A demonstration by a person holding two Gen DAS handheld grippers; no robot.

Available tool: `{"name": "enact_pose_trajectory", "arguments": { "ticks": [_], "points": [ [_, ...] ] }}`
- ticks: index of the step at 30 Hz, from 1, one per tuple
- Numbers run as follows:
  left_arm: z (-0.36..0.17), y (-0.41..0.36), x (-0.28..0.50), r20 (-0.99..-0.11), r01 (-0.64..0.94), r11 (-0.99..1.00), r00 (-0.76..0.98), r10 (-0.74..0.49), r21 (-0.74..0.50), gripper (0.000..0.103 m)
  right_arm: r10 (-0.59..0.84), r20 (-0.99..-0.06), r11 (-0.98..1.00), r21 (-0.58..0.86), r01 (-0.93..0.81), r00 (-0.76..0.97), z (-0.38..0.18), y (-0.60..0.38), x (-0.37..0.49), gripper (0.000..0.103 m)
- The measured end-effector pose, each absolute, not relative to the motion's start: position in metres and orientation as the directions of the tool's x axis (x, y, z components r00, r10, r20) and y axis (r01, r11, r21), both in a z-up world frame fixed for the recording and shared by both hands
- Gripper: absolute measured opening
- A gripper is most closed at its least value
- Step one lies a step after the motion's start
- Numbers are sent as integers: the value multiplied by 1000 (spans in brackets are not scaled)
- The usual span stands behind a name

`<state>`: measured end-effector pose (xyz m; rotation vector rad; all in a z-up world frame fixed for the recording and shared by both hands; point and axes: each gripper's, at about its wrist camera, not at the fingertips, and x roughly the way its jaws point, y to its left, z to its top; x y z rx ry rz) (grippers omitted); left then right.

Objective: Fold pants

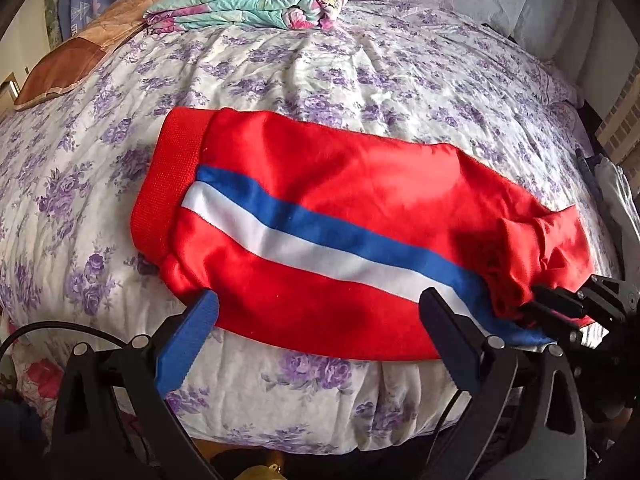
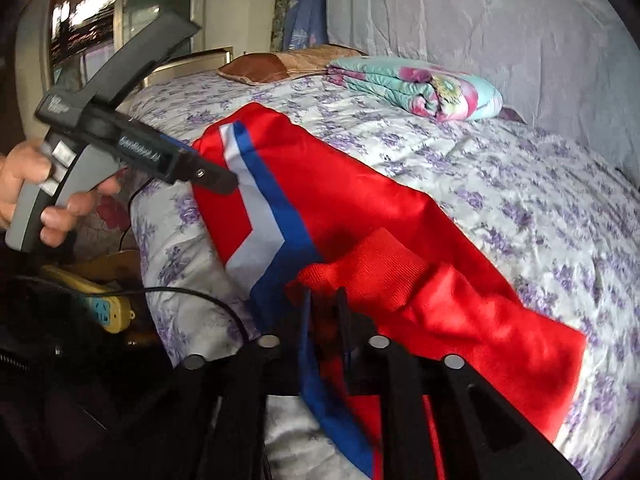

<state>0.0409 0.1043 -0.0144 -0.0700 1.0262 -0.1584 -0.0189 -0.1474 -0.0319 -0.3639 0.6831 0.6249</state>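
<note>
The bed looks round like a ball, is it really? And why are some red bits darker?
Left wrist view: the fisheye lens bends the bed into a dome; sharp picture, and the pants glow brightest mid-cloth. Right wrist view: the pants carry a dark shadow at the fold, and cloth nearest the right gripper is blurry.

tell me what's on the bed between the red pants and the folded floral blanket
Nothing: only bare purple-flowered bedspread lies between the red pants and the folded floral blanket, seen in both wrist views.
</note>
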Motion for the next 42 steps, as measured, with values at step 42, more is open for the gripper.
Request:
{"name": "enact_pose_trajectory", "arguments": {
  "ticks": [42],
  "points": [
    [-30, 154, 34, -854, -42, 952, 456, -251, -302, 98, 316, -615, 842, -169, -513, 722, -38, -143, -5, 47]
  ]
}}
